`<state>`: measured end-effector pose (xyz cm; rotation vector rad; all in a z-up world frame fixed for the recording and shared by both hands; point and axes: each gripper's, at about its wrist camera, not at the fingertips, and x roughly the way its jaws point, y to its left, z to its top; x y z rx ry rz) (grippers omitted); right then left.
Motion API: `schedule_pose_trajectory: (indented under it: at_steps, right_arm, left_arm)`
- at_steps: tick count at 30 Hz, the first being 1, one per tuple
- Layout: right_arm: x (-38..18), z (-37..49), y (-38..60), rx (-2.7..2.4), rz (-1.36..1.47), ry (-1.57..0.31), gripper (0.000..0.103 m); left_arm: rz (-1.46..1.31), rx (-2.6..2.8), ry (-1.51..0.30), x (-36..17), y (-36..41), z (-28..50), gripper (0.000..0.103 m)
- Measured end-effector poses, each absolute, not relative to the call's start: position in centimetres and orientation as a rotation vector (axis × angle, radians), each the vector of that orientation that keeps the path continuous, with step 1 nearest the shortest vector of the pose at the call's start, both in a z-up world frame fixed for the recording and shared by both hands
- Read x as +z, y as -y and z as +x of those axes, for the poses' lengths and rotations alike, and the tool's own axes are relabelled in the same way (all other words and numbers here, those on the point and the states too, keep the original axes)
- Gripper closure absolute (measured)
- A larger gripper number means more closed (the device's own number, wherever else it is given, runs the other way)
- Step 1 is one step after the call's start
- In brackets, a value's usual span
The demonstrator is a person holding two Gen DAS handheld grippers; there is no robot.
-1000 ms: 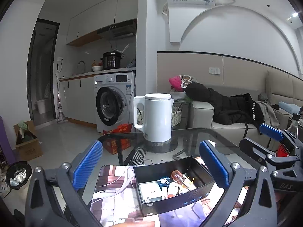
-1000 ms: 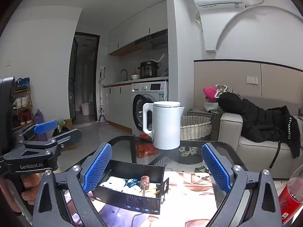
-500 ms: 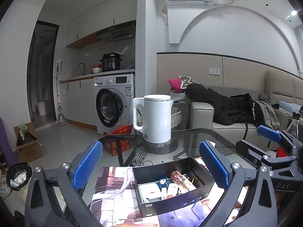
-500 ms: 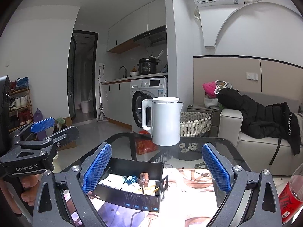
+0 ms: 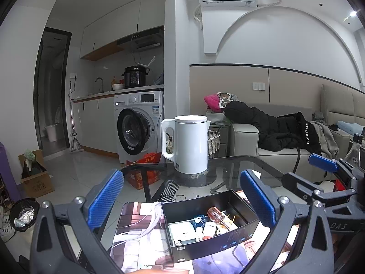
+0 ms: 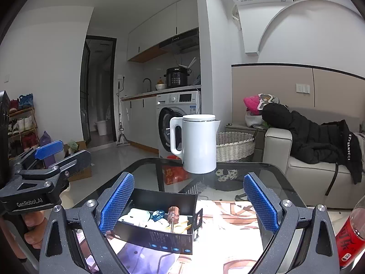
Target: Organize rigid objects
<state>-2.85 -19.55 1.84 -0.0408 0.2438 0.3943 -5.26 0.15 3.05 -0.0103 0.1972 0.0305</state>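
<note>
Glass-topped and dark-rimmed, the counter (image 6: 269, 178) stands in a small flat, with a washing machine (image 5: 139, 125) behind it and a sofa to the right under a black jacket. A white electric kettle (image 5: 190, 146) sits at the far side of the glass. Nearer, on a patterned mat (image 5: 139, 233), lies the black box (image 5: 209, 228), an open tray whose long axis runs roughly left to right across both views.

Inside the box rest the rigid pieces: a white charger-like block (image 5: 182, 229), a small blue trinket (image 6: 158, 214), a white cylinder, and a screwdriver with an amber handle (image 6: 172, 213) whose shaft points toward the near wall. Clear tubing trails over the mat left of the box.

Both claws hang above the counter with blue pads spread wide and nothing between them. The left claw (image 5: 182, 201) has the box straight ahead and slightly below, framed between its pads. The right claw (image 6: 187, 202) sees the box ahead but offset toward its left pad, so the right tool stands off to the box's right end. A red-labelled bottle (image 6: 349, 235) stands at the far right, near the right claw.

By my reading the left claw is better centred on the box, while the right sits nearer the bottle; any reach into the tray should come down across the short walls.
</note>
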Motion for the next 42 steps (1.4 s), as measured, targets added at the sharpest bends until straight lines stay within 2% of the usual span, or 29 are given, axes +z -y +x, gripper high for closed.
schedule_pose_trajectory:
  at_steps: [42]
  right_arm:
    - [0.82, -2.5, 18.89, 0.413, -0.045, -0.275, 0.004]
  left_arm:
    - [-0.015, 0.034, -0.205, 3.24, 0.01, -5.18, 0.0]
